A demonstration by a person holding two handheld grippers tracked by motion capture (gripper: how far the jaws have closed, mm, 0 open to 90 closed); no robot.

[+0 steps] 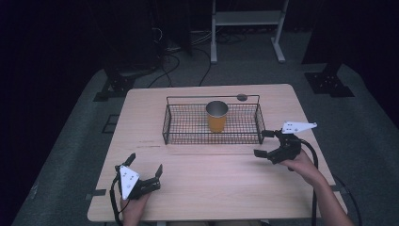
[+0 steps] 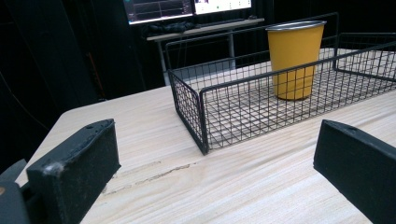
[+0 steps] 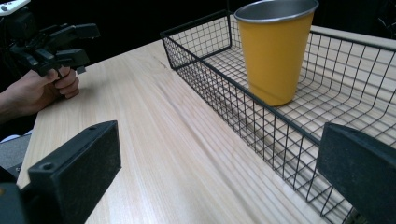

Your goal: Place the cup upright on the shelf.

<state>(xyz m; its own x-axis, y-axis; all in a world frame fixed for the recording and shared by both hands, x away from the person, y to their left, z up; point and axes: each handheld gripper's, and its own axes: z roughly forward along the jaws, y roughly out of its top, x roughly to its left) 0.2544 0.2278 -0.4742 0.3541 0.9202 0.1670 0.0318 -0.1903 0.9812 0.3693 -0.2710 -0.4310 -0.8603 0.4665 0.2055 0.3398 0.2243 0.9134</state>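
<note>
A yellow cup (image 1: pixel 217 116) (image 2: pixel 294 58) (image 3: pixel 274 50) with a metal rim stands upright inside a black wire basket (image 1: pixel 165 126) (image 2: pixel 201 116) (image 3: pixel 261 119) at the middle of the wooden table (image 1: pixel 202 183). My left gripper (image 1: pixel 145 165) (image 2: pixel 215 182) rests open near the table's front left, with nothing between its jaws. Just right of the basket's front corner is my right gripper (image 1: pixel 263 143) (image 3: pixel 219 186), open and empty. The right gripper view also shows the left gripper (image 3: pixel 65 44) far off in a hand.
A white metal stand (image 1: pixel 247 28) and cables (image 1: pixel 188 61) lie on the floor beyond the table. A small dark disc (image 1: pixel 242 97) sits at the table's far edge. Monitors (image 2: pixel 187 7) glow behind the basket in the left gripper view.
</note>
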